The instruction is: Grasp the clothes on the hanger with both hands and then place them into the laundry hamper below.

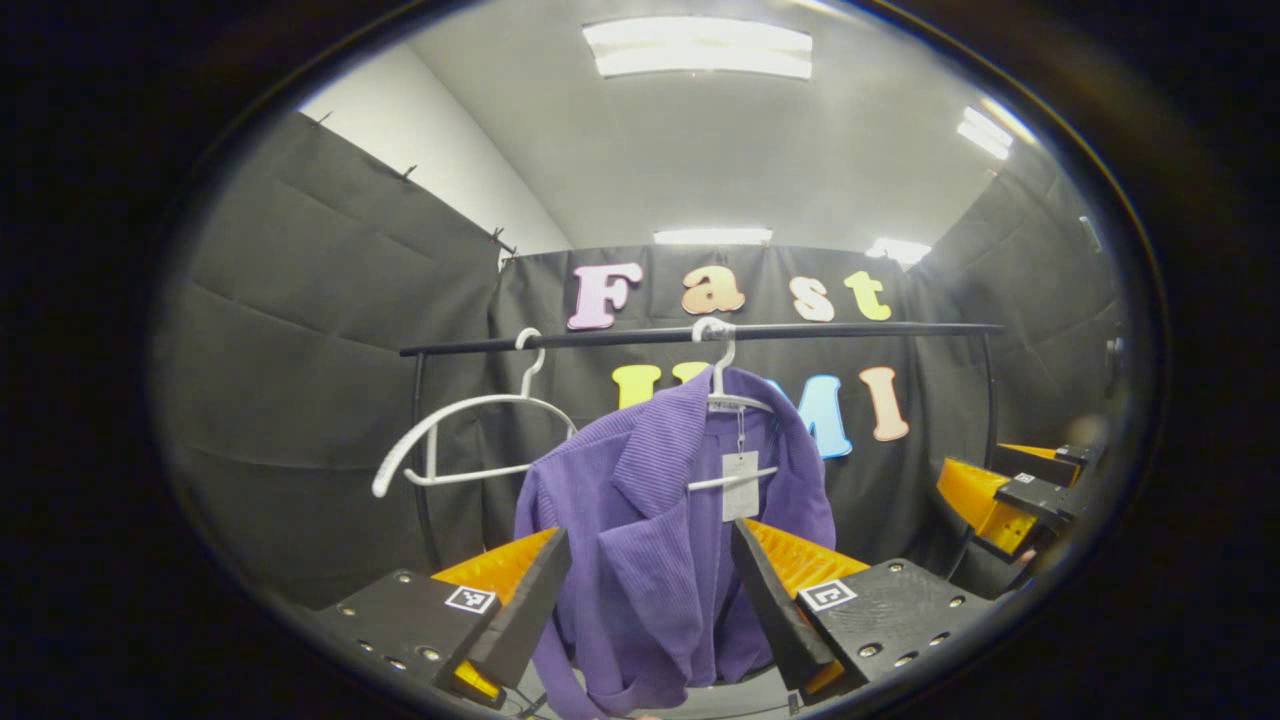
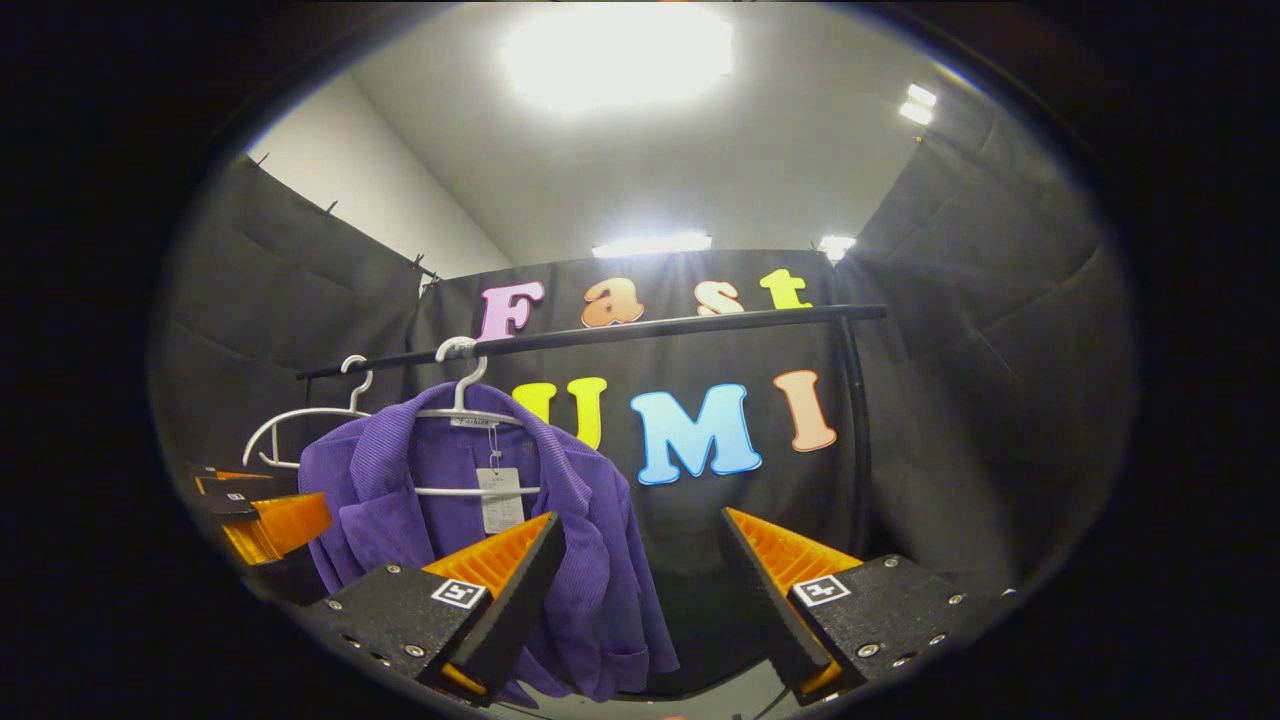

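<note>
Left gripper view: left gripper (image 1: 650, 590) spread wide, short of the purple cardigan (image 1: 670, 540). Right gripper (image 2: 640, 590) likewise spread, cardigan off its left finger. Cardigan hangs on a white hanger (image 1: 735, 400) from the black rail (image 1: 850, 328); judged soft, light, limp. Best pinched at each shoulder. Spare hanger (image 1: 450, 440) beside. Black cloth walls; hamper unseen.

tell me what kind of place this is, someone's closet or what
Probably a staged recording booth, not a real closet. Black cloth walls close it in under ceiling light panels, and a bare clothes rail holds just a purple jacket and one empty white hanger.
</note>
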